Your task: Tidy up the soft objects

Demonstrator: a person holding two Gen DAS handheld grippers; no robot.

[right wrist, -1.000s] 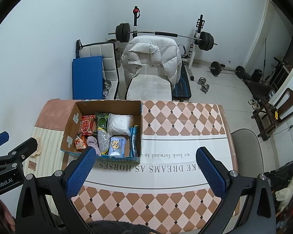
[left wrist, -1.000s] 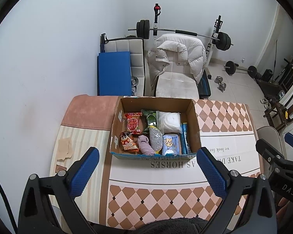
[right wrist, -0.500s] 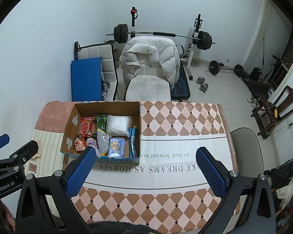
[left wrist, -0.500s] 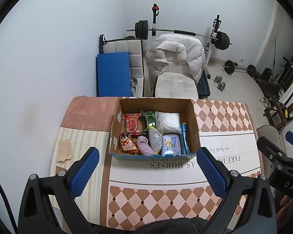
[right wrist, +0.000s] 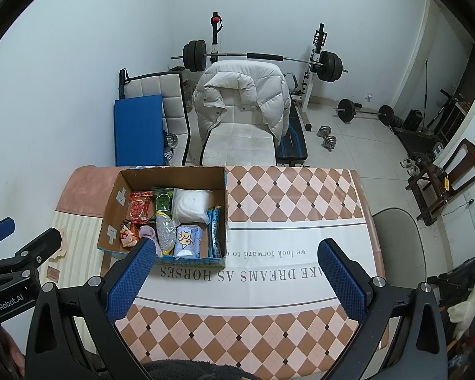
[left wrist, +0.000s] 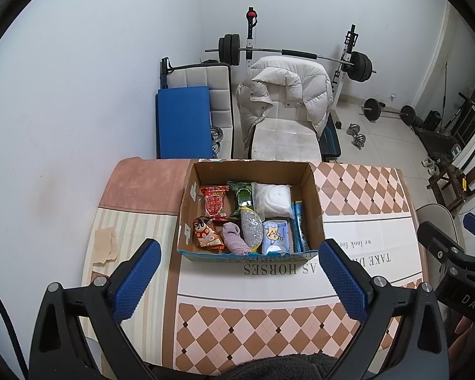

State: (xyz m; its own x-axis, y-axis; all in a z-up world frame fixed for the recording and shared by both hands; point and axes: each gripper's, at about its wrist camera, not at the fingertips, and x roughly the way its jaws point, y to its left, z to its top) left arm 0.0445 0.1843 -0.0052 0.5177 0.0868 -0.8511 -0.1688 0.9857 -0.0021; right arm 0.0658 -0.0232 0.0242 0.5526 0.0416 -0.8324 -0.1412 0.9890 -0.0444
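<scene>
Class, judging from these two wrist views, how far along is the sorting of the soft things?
Nothing looks done: the cardboard box on the table holds everything, packed together, including the purple sock, white bundle and snack packets. Nothing is in hand: the left tool and right tool are both open above the table. All sorting remains.

A matt brown cardboard box (left wrist: pixel 315 196) is seen on a smooth, printed tablecloth (left wrist: pixel 357 190). Glossy plastic snack packets (left wrist: pixel 215 202) and a soft lilac knitted sock (left wrist: pixel 234 237) are held inside. Textured blue rubber pads (left wrist: pixel 342 280) are fitted on matt black plastic gripper frames.
</scene>
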